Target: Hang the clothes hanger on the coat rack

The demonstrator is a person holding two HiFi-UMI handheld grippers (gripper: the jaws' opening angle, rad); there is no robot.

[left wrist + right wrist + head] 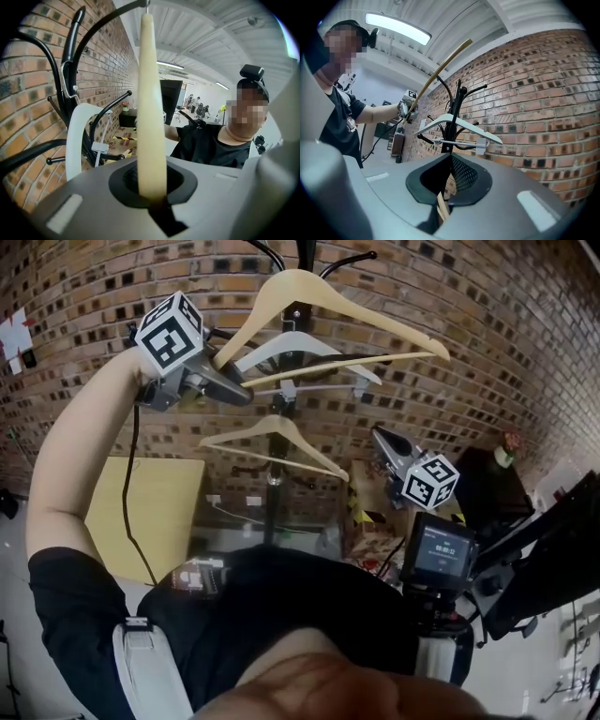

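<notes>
A pale wooden hanger [323,304] is held up high against the top of the black coat rack [274,474]. My left gripper [239,388] is shut on the hanger's left end. In the left gripper view the hanger [152,108] runs edge-on up from the gripper [152,187], past the rack's curved arms [70,56]. Whether its hook rests on an arm I cannot tell. A white hanger [298,343] and a second wooden hanger [281,432] hang lower on the rack. My right gripper [377,433] is level, right of the pole, with its jaws together and holding nothing. Its view faces the rack [451,126] and shows the held hanger [438,75].
A brick wall [487,324] stands right behind the rack. A yellow tabletop [141,502] lies low at the left, cardboard boxes [370,521] sit by the rack's foot, and a small screen on a stand [436,549] is at the lower right.
</notes>
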